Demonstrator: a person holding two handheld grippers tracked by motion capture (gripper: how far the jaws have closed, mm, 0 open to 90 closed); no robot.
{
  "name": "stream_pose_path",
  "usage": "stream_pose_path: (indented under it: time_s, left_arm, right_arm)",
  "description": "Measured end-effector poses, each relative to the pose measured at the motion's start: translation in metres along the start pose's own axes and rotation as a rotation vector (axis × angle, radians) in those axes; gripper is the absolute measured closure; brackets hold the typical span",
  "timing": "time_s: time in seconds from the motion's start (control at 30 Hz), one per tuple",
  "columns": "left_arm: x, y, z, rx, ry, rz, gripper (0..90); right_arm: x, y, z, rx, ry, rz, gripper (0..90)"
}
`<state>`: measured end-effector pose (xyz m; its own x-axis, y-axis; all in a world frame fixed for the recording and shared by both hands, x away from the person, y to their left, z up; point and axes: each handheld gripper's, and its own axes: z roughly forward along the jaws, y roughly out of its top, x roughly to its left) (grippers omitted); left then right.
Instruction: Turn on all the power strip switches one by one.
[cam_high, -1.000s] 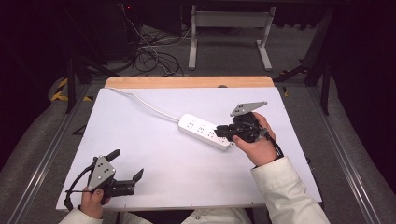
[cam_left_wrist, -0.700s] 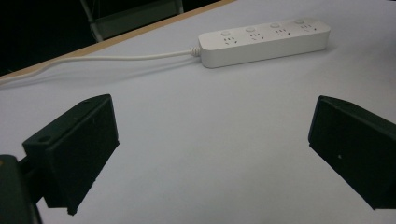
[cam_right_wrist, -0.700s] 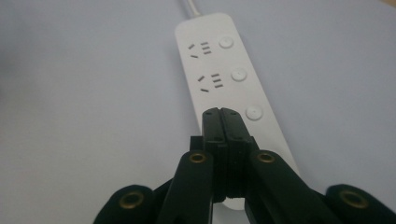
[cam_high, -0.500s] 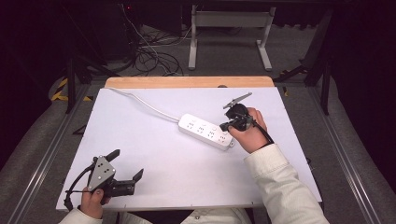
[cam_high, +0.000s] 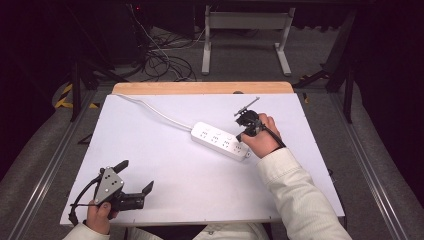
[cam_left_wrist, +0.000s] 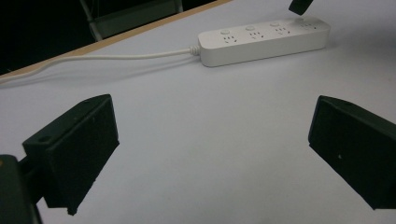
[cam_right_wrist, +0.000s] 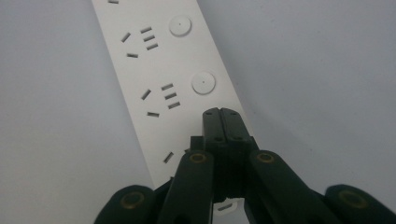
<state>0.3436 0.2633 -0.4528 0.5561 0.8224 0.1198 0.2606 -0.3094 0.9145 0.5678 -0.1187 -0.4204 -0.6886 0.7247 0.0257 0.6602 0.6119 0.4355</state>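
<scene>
My right gripper (cam_right_wrist: 223, 114), jaws together, hovers over the power strip (cam_high: 221, 140) mid-desk toward the right edge. The strip looks rigid, light, slippery; I'd grip across its narrow sides. My left gripper (cam_high: 135, 176) rests apart.

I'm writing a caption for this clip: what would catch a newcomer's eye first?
First, the white power strip lying slantwise mid-table on the white table, its cord trailing to the far left edge. Next, the right gripper, jaws shut, pointing down over the strip's near end. The left gripper rests open at the table's near left corner.
</scene>
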Motion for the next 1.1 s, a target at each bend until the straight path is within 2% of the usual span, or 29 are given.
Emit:
stream_pose_path:
  time_s: [0.23, 0.4, 0.57, 0.8, 0.97, 1.1]
  left_arm:
    - [0.0, 0.0, 0.0, 0.001, 0.001, -0.001, 2.0]
    - [0.0, 0.0, 0.0, 0.0, 0.001, 0.0, 2.0]
    - [0.0, 0.0, 0.0, 0.002, 0.0, -0.001, 2.0]
    - [0.0, 0.0, -0.001, -0.001, 0.006, 0.003, 2.0]
    - [0.0, 0.0, -0.001, -0.005, 0.005, 0.007, 1.9]
    - [0.0, 0.0, -0.002, -0.006, 0.007, 0.006, 2.0]
  right_arm:
    - [-0.002, 0.001, 0.006, 0.04, -0.008, 0.012, 90.0]
    - [-0.002, 0.002, 0.006, 0.045, -0.014, 0.013, 90.0]
    - [0.002, 0.002, 0.007, 0.05, -0.041, -0.021, 90.0]
    - [0.006, 0.002, 0.009, 0.058, -0.065, -0.031, 90.0]
    - [0.011, 0.002, 0.01, 0.064, -0.101, -0.033, 90.0]
    - [0.006, 0.002, 0.01, 0.064, -0.069, -0.006, 90.0]
